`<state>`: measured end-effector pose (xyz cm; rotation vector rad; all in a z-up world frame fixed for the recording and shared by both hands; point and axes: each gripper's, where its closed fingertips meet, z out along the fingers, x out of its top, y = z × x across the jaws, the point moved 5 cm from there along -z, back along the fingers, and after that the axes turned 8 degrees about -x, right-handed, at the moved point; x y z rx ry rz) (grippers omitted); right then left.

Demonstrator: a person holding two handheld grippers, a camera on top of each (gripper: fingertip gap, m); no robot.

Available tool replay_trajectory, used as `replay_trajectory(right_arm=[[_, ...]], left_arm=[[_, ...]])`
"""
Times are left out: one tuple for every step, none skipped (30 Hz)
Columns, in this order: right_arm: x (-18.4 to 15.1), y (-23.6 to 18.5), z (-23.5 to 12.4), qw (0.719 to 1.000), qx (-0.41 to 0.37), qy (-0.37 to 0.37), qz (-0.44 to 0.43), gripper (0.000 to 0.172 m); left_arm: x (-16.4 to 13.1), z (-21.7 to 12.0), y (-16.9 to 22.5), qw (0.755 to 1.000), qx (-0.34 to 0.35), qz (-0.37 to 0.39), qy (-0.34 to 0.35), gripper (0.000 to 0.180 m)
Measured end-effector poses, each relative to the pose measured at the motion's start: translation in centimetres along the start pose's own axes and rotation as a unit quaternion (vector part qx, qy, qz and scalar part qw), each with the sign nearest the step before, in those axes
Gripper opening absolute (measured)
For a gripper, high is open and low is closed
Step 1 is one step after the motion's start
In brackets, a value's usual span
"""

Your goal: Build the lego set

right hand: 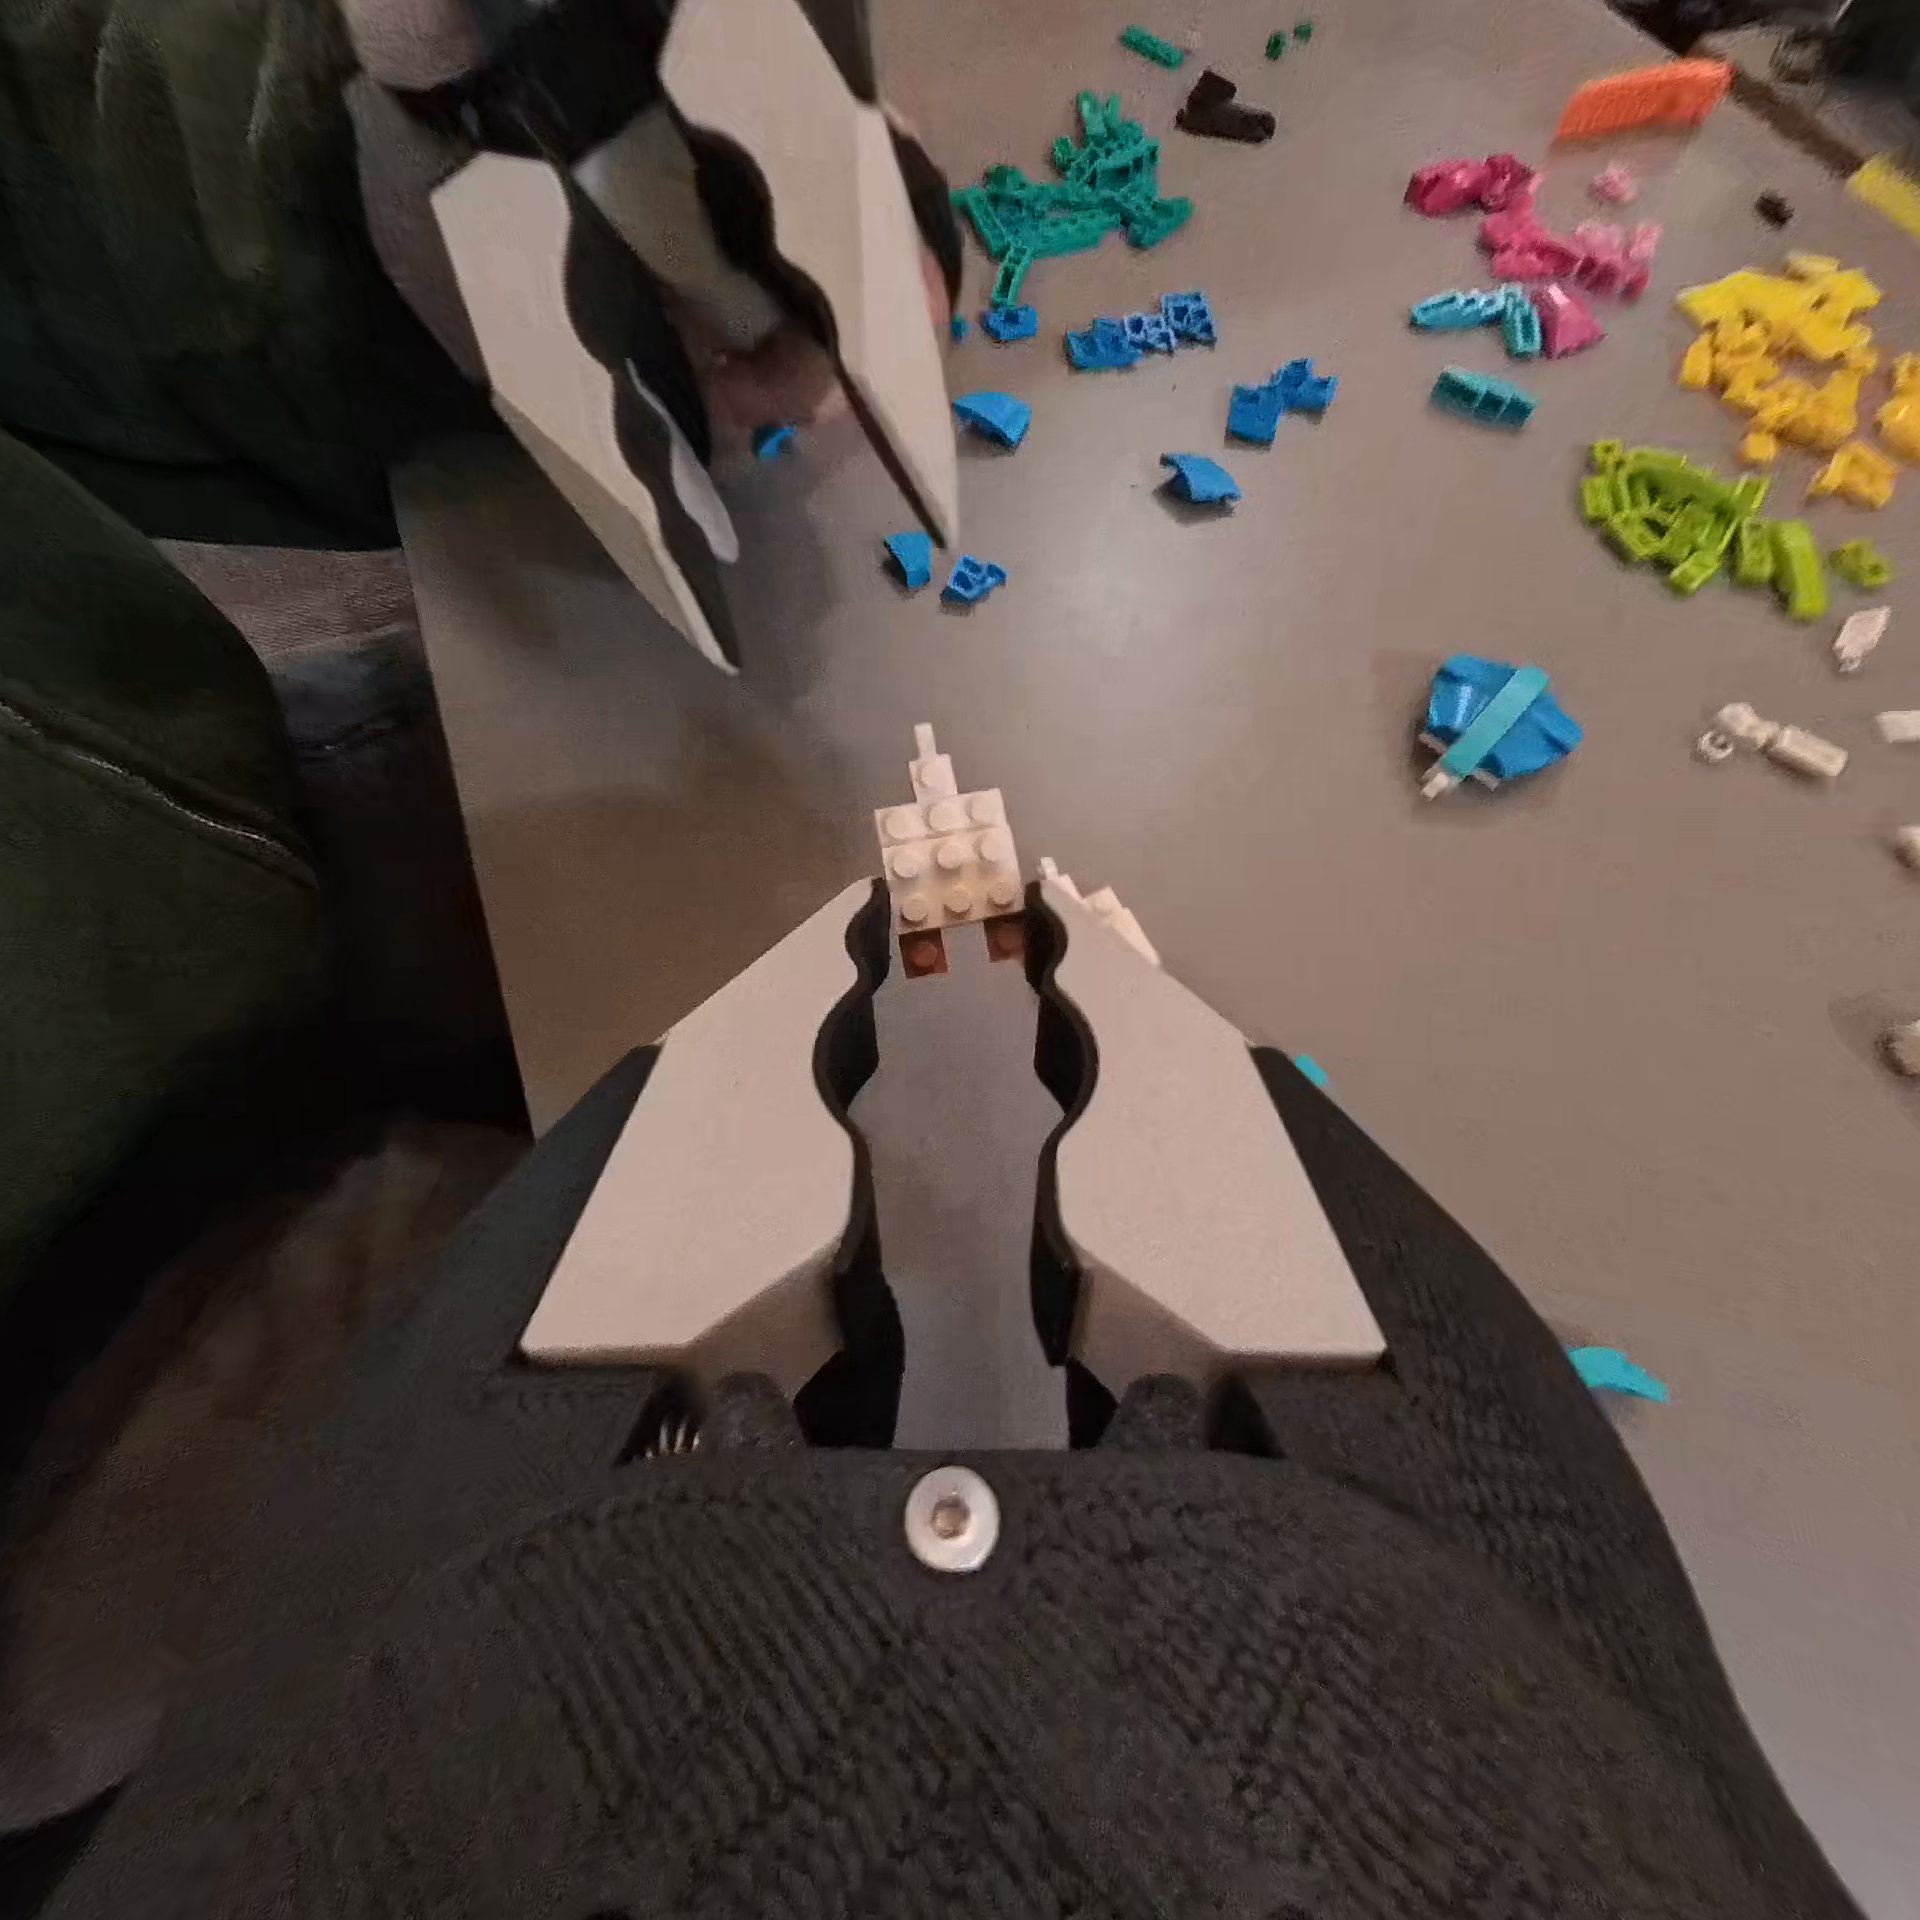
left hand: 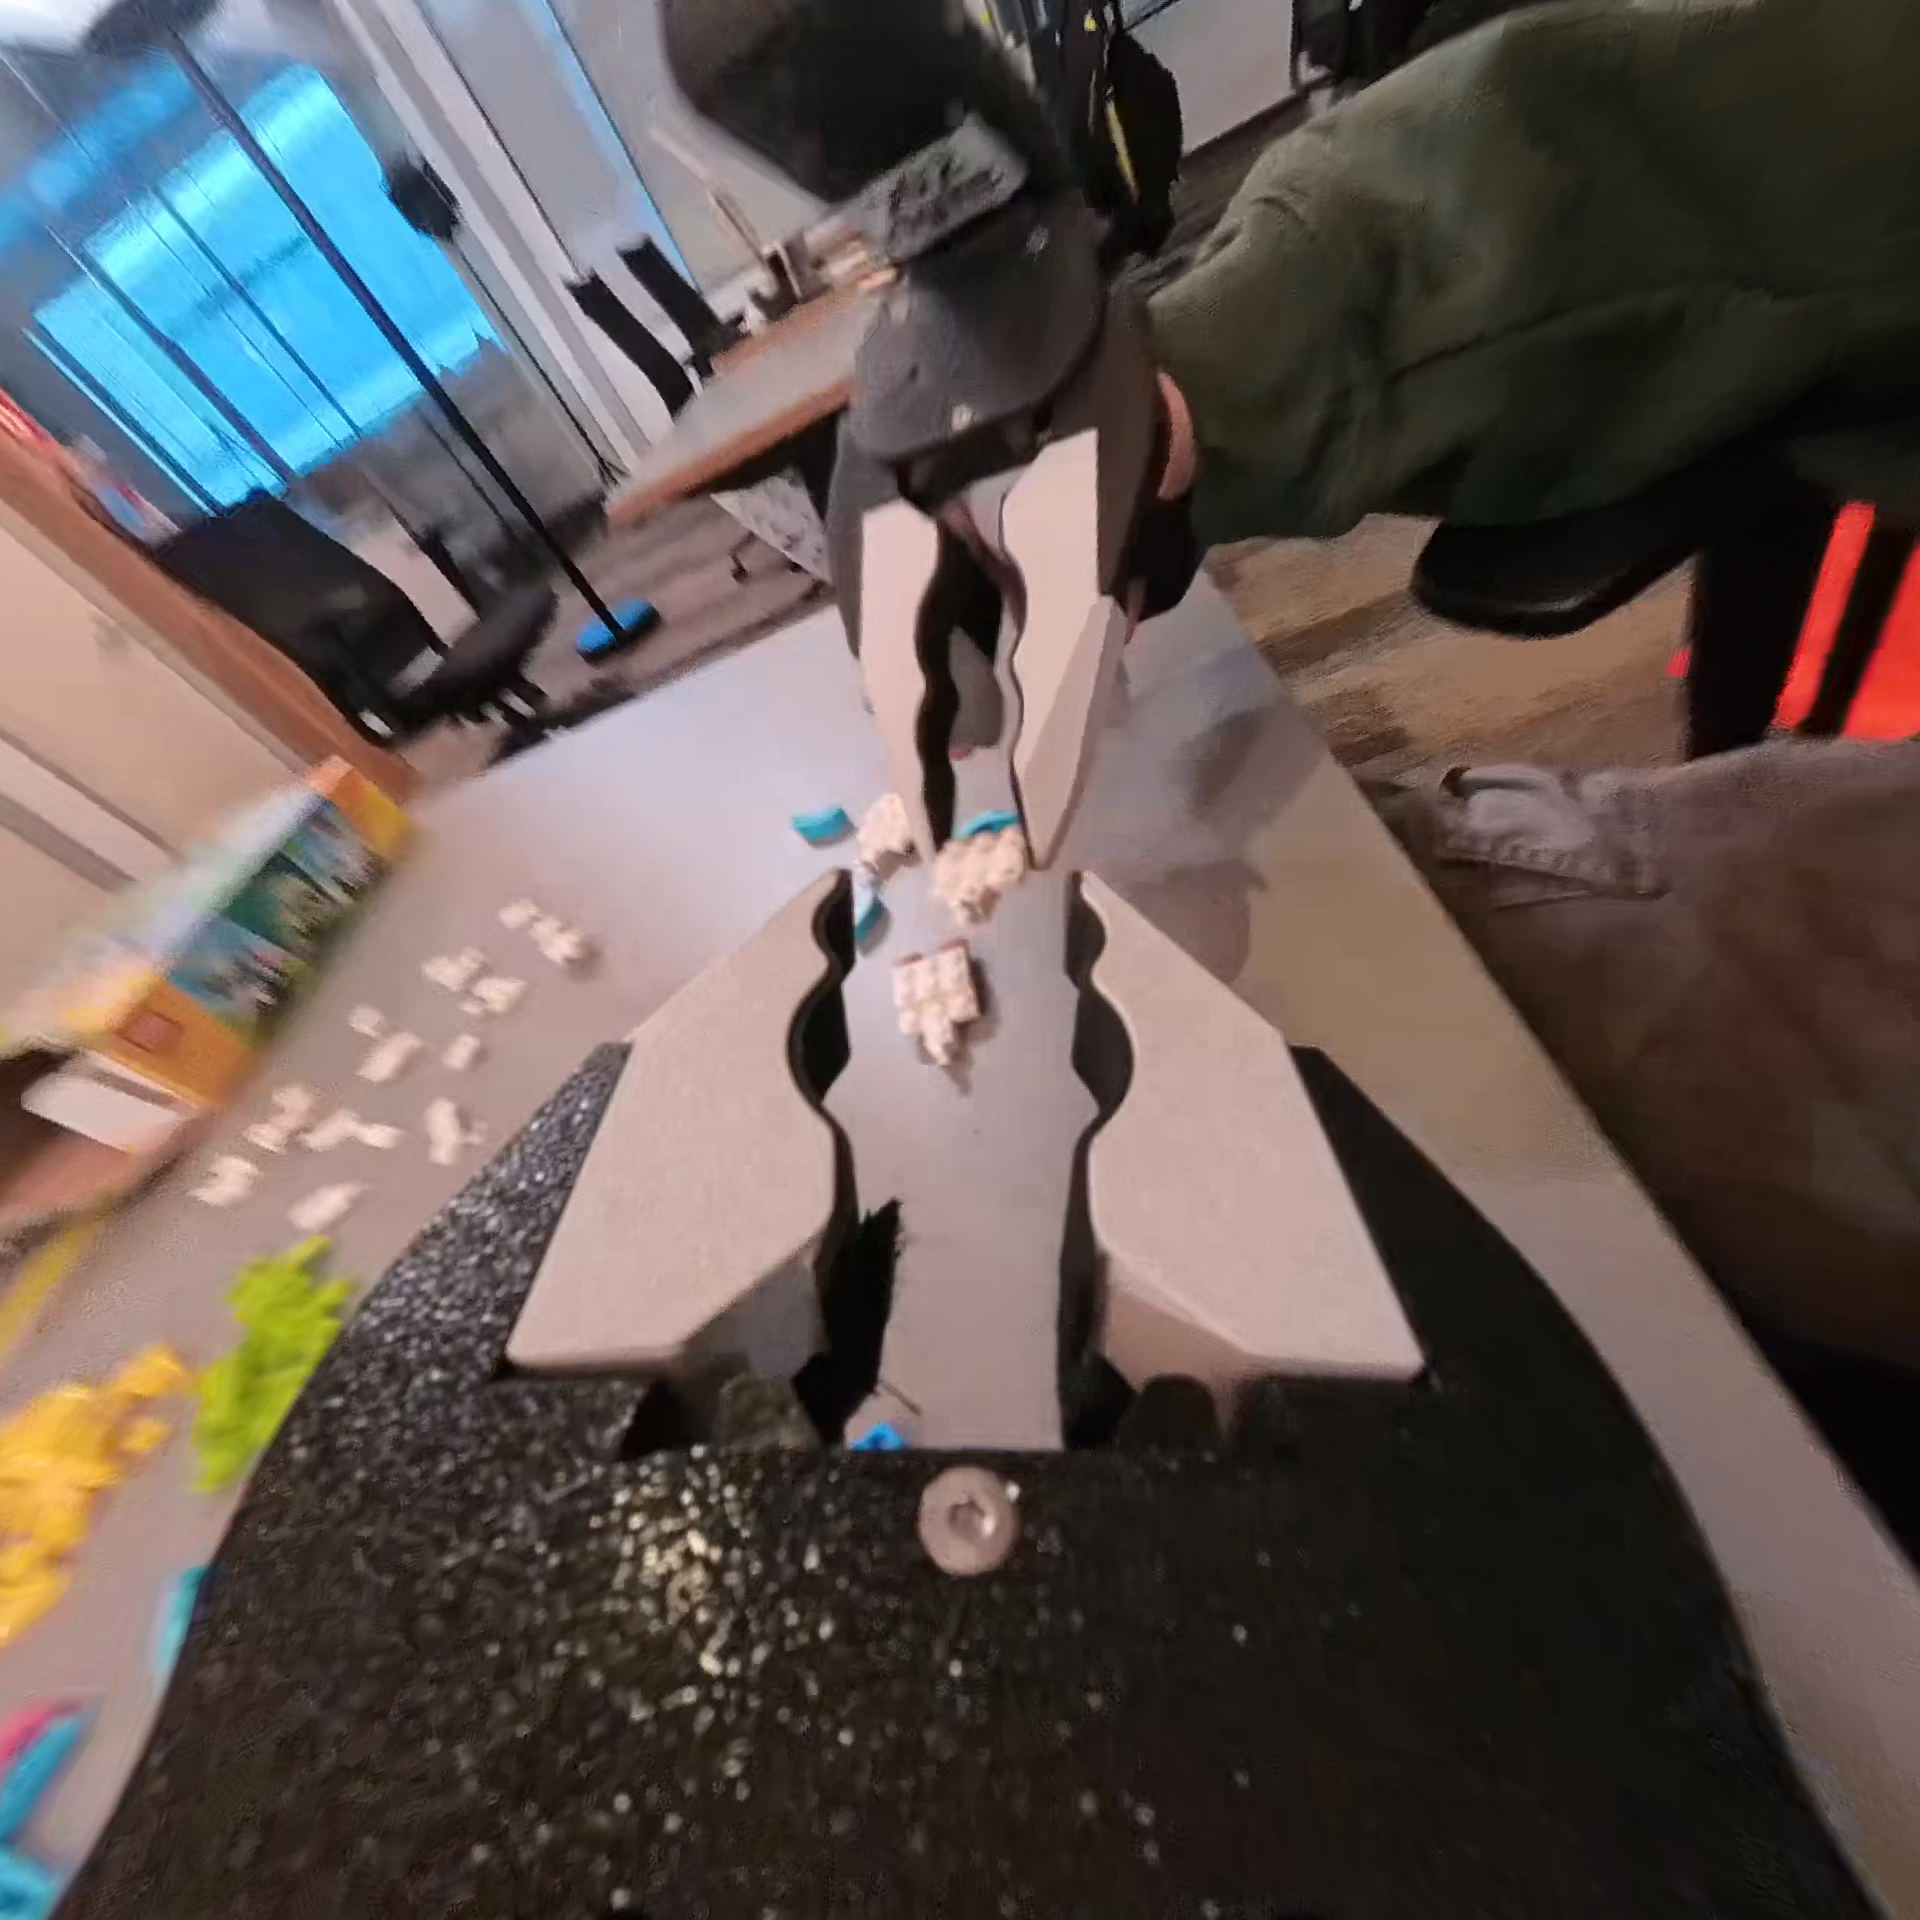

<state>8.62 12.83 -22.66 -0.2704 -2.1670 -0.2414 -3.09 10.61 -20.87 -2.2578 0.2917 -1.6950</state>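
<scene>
Grey table (right hand: pixel 1195 935) smooth, matte. Right gripper (right hand: pixel 961 894) narrowed on studded white brick model (right hand: pixel 948 852), both pads pressing its sides, brown bricks beneath. Left gripper (right hand: pixel 831 603) ahead-left, raised, jaws wide, nothing between. Loose plastic brick piles ahead-right: yellow (right hand: pixel 1808 364), lime (right hand: pixel 1704 520), green (right hand: pixel 1070 187), pink (right hand: pixel 1538 239), blue (right hand: pixel 1143 338). Blue-and-teal built piece (right hand: pixel 1501 722) right.

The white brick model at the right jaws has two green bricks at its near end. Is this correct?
No. The two bricks at the near end of the white brick model are brown, not green, as the right wrist view shows.
</scene>
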Motion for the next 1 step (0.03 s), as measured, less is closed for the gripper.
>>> replay_trajectory(right_arm=[[0.54,-0.21,-0.14,1.000,-0.009,0.008,-0.018,0.026]], left_arm=[[-0.05,0.09,-0.05,0.999,-0.011,-0.033,0.006,0.036]])
